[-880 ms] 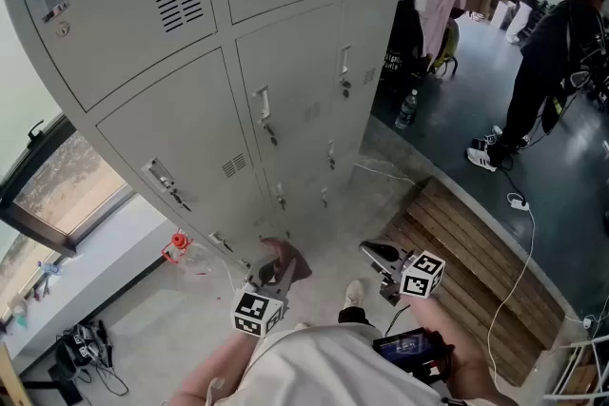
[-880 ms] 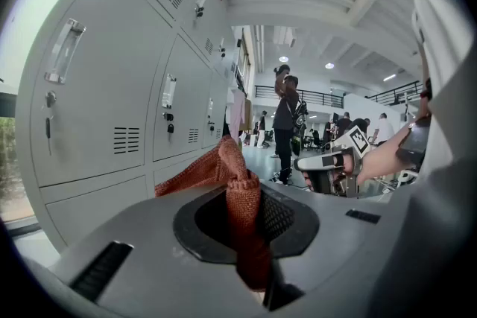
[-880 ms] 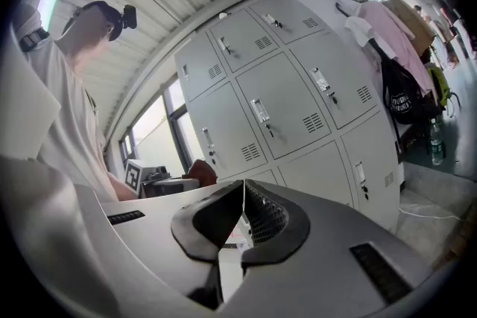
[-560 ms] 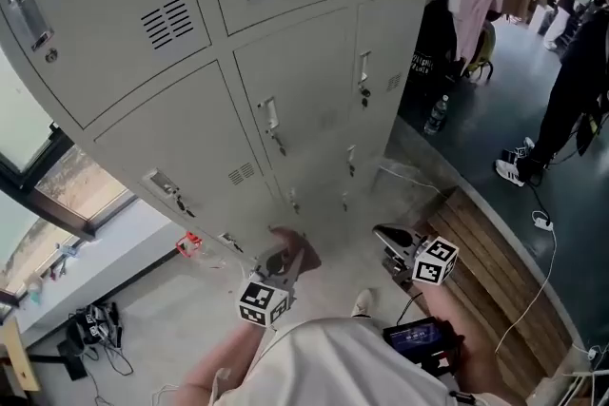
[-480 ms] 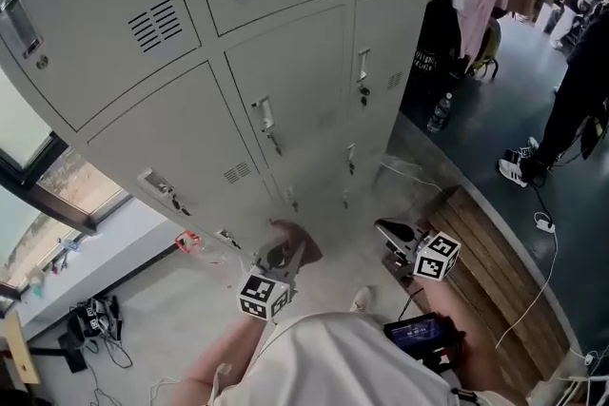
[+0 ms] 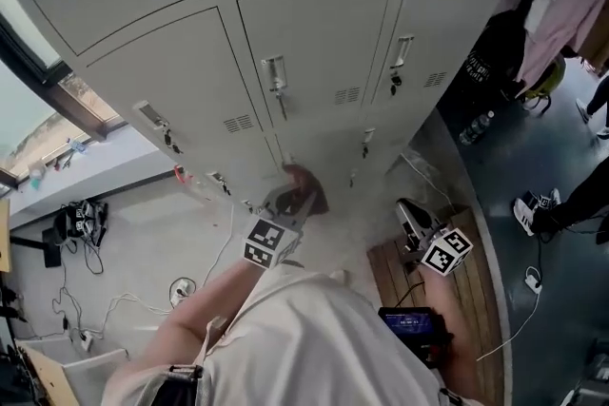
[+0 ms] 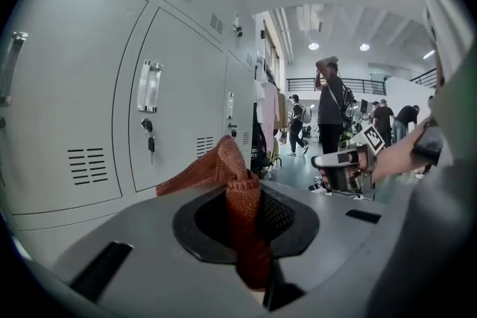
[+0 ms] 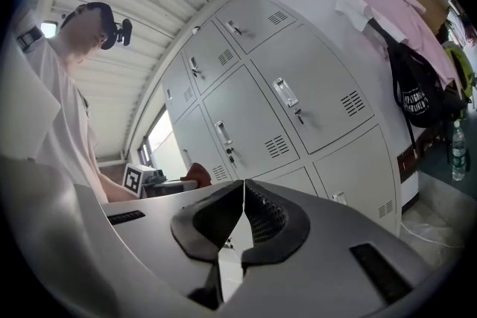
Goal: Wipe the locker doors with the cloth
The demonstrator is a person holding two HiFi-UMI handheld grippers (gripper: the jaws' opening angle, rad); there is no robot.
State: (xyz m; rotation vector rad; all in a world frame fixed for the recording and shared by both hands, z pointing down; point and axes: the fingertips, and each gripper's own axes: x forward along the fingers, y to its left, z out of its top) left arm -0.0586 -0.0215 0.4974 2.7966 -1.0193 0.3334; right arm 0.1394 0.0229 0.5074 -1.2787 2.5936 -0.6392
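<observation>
Rust-red cloth (image 7: 240, 223) hangs pinched in left gripper (image 6: 285, 202) beside closed lockers (image 6: 324, 52).

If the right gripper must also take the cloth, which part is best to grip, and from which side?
Probably the loose flap of the orange cloth that folds past the tips of the left gripper toward the lockers; the rest is pinched there. Approach from the locker side. The right gripper is shut, so open it first.

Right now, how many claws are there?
2. The left claw, at the head view's lower middle, grips the cloth; the right claw, to its right, is shut and empty.
</observation>
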